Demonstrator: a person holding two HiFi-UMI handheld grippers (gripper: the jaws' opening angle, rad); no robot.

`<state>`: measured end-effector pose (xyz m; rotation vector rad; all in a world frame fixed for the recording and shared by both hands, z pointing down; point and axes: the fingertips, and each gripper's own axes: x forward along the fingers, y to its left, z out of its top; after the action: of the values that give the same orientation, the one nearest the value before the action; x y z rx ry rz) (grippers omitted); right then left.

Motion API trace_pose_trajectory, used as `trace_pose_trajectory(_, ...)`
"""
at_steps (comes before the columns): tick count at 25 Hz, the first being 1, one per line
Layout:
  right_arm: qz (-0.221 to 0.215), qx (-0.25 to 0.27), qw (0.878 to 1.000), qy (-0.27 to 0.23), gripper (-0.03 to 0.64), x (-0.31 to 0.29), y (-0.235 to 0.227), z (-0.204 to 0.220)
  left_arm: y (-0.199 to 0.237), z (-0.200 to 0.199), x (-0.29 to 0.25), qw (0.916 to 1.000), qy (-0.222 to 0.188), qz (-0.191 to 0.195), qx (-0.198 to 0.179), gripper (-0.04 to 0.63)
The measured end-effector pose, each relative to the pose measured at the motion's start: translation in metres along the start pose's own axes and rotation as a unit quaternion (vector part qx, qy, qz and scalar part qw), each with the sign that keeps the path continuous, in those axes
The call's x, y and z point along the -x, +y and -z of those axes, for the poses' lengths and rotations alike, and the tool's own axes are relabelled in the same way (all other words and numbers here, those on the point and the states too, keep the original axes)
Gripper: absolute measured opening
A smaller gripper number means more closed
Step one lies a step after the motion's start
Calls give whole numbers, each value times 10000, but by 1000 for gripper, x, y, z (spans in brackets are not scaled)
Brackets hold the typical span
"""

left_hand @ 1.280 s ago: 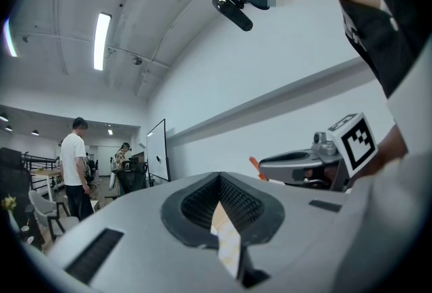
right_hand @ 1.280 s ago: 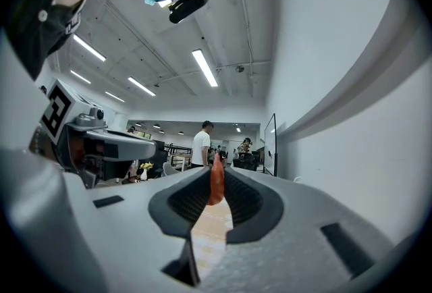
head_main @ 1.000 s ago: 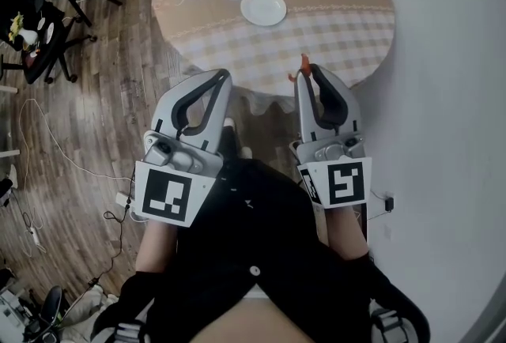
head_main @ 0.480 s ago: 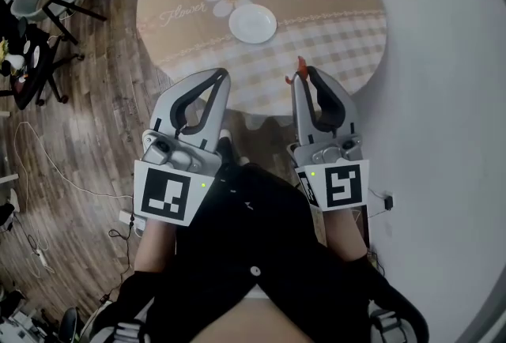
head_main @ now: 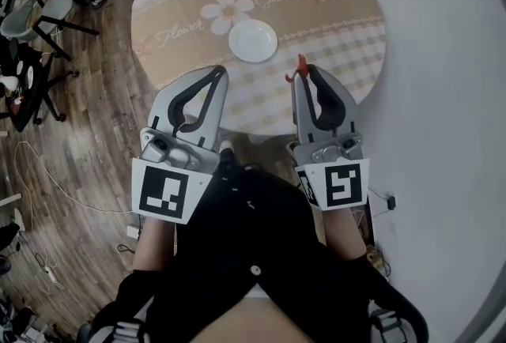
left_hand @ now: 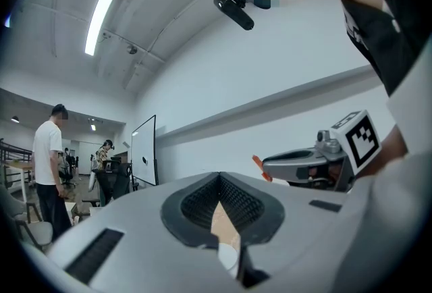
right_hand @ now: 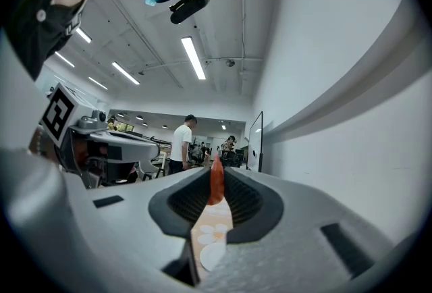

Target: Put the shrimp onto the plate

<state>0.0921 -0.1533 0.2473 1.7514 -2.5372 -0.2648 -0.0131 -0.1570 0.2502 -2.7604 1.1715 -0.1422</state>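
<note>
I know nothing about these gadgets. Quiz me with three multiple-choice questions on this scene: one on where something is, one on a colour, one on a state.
1. Where is the small round white plate?
A. On the wooden floor
B. On the round table with the beige checked flower-print cloth
C. On the person's lap

2. What colour is the small shrimp?
A. Orange-red
B. Blue
C. Green

3. What are the jaws of the grey right gripper doing?
A. Standing wide apart with nothing between them
B. Gripping the plate's rim
C. Closed on the shrimp

Answers:
1. B. The head view shows the plate on the cloth beside a printed daisy.
2. A. The shrimp shows orange-red in both the head view and the right gripper view.
3. C. The right gripper view shows the shrimp pinched between the jaw tips.
</note>
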Motion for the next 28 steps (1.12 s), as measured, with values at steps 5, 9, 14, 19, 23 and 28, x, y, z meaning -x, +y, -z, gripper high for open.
trace_pose_trajectory(5,141,35,9999,16,48,-20,-1,0,20,4,-11,9999,-23,107,25,3)
trace_pose_trajectory(9,221,49,9997,64,48,-31,-2,1,31,7,-19,9998,-14,206,47,3)
trace_pose_trajectory(14,204,97,9997,126,48,-41,-1,3,40,11,-26,9997,13,242,97,3)
trace_pose_trajectory(19,202,53,9997,155,48,-47,-9,5,43,11,-31,9998,60,175,87,3)
trace_pose_trajectory(23,162,36,9997,163,48,-53,-18,10,47,13,-35,9999,59,-10,92,3)
trace_pose_trajectory(28,-46,33,9998,187,48,-63,-24,14,50,15,-39,9995,139,-245,148,3)
